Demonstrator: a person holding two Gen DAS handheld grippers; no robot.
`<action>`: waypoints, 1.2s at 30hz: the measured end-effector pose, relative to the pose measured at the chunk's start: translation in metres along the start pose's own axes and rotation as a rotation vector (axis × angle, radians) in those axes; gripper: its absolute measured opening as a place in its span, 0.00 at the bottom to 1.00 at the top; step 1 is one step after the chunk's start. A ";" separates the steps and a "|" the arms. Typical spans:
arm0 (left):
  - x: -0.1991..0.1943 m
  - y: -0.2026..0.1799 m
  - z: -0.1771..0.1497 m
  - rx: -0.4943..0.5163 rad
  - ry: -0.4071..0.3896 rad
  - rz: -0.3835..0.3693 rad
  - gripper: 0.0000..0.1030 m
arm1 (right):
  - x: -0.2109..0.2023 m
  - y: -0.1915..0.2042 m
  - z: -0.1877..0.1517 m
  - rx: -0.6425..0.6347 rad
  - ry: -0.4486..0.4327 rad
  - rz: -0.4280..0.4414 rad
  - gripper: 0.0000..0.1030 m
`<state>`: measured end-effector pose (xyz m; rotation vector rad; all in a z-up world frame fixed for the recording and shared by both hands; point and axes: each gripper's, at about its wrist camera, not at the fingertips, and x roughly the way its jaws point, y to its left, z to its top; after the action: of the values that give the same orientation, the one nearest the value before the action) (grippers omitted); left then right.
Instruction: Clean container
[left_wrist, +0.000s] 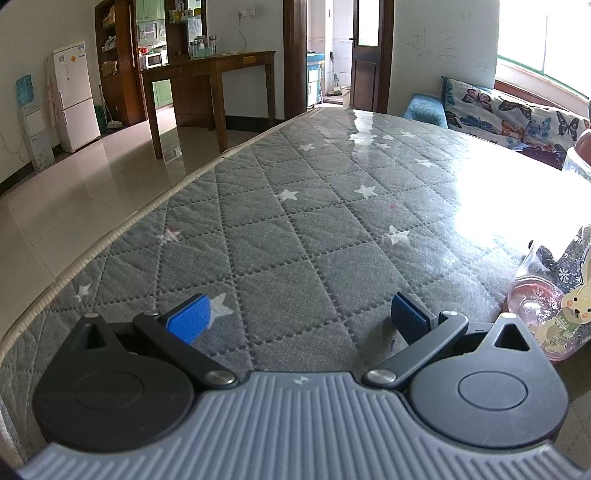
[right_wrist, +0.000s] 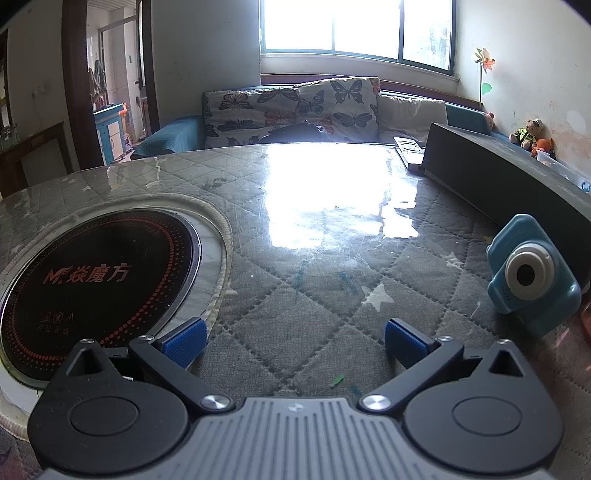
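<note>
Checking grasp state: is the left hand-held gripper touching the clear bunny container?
Apart. Left wrist view: the left hand-held gripper is open over bare quilted cover, the container off beside its right finger.

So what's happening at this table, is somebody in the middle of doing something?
Nothing is being handled yet. A person holds two grippers over the quilted table cover; the left gripper and right gripper are both open and empty. The clear container with a rabbit picture lies at the right edge of the left view, untouched. The right view shows a round cooktop set into the table and a blue toy camera.
</note>
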<state>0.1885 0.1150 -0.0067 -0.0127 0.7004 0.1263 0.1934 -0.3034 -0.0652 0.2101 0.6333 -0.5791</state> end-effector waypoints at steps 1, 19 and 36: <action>-0.004 -0.004 -0.006 0.001 -0.001 0.001 1.00 | 0.000 0.000 0.000 0.000 0.000 0.000 1.00; -0.016 -0.013 -0.022 0.003 -0.005 0.001 1.00 | 0.000 0.000 0.000 0.001 0.000 0.000 1.00; -0.015 -0.013 -0.023 0.003 -0.005 0.001 1.00 | -0.001 0.000 0.000 0.001 0.000 0.000 1.00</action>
<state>0.1641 0.0990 -0.0146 -0.0093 0.6959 0.1267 0.1932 -0.3030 -0.0645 0.2110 0.6331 -0.5792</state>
